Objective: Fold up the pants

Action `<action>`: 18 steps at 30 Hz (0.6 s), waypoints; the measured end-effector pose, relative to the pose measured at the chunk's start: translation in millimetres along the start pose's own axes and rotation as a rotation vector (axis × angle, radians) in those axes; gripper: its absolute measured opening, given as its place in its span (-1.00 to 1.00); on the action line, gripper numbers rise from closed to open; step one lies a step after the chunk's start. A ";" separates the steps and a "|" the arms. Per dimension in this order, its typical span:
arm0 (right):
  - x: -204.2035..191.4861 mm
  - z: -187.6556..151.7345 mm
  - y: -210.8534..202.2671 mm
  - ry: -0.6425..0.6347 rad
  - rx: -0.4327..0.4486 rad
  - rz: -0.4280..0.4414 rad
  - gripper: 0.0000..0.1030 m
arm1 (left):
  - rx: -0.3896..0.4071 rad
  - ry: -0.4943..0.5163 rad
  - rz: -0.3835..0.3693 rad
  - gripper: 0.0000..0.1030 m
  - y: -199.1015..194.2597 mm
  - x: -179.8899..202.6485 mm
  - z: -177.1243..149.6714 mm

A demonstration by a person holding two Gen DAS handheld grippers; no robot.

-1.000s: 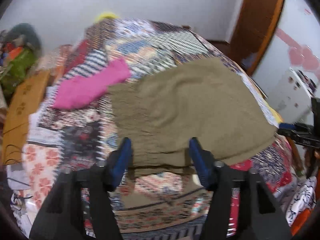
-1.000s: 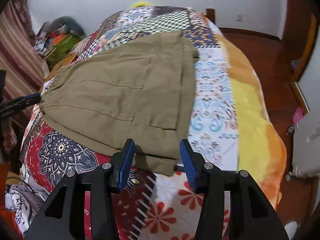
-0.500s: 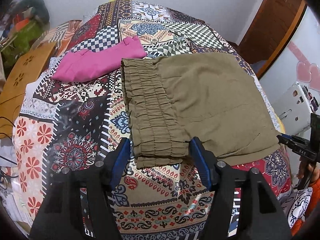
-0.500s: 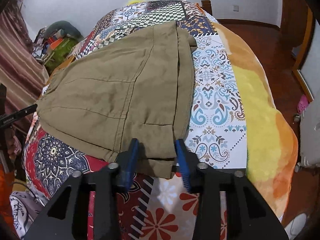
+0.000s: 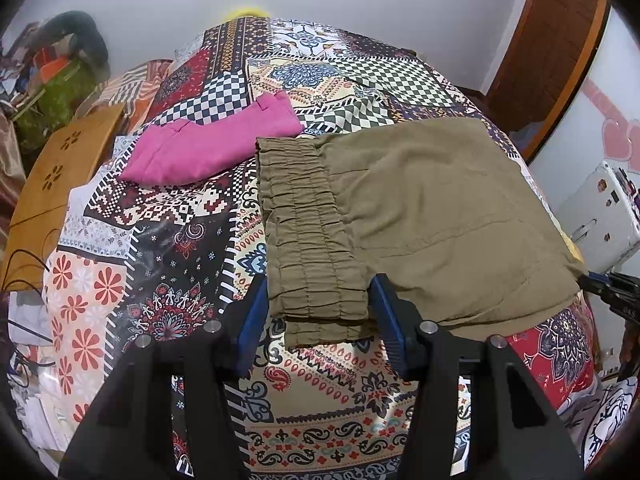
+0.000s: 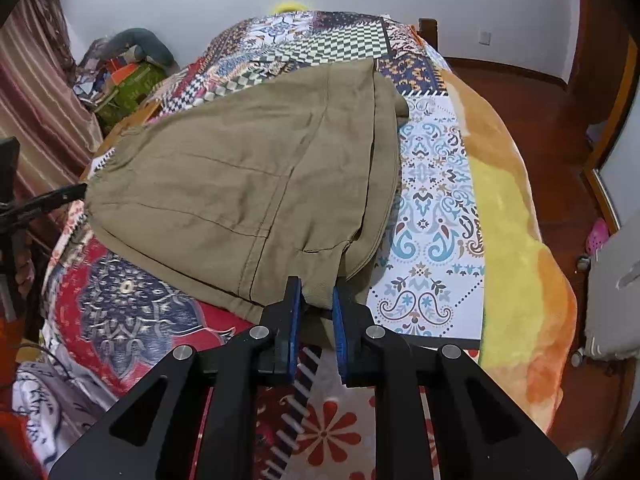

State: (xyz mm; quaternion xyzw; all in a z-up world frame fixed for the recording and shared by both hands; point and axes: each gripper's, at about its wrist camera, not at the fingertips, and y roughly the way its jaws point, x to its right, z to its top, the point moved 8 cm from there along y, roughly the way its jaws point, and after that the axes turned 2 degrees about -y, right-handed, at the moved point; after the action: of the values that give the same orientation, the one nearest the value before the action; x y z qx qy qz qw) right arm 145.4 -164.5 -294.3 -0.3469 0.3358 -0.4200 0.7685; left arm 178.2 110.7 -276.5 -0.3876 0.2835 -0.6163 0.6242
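Note:
Olive-green pants lie folded flat on the patchwork bedspread, with the gathered elastic waistband toward my left gripper. My left gripper is open, its blue pads on either side of the waistband's near corner. In the right wrist view the pants spread away from me. My right gripper is shut on the near hem corner of the pant legs. The tip of the right gripper shows at the right edge of the left wrist view.
A folded pink garment lies on the bed beyond the waistband. A wooden stand and clutter are off the bed's left side. A yellow-orange blanket covers the bed's right side, with wooden floor beyond.
My right gripper closed from open onto the hem corner. My left gripper stayed open at the waistband, and the pants settled flat from a lifted, blurred state.

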 end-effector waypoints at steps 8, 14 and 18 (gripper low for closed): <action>-4.6 -11.1 18.7 0.010 -0.054 0.014 -0.67 | -0.026 -0.042 -0.038 0.11 14.2 -8.6 -8.4; 10.2 -1.7 2.4 0.037 -0.043 -0.022 -0.50 | 0.012 0.022 0.020 0.11 -7.8 -4.1 2.7; 18.8 21.5 -14.5 0.049 0.029 -0.035 -0.43 | 0.069 0.062 0.062 0.11 -23.9 -3.7 23.5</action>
State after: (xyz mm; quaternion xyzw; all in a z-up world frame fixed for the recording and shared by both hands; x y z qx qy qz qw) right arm 164.7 -181.5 -275.2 -0.3310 0.3423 -0.4469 0.7574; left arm 184.3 119.0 -244.4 -0.3375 0.2930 -0.6176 0.6471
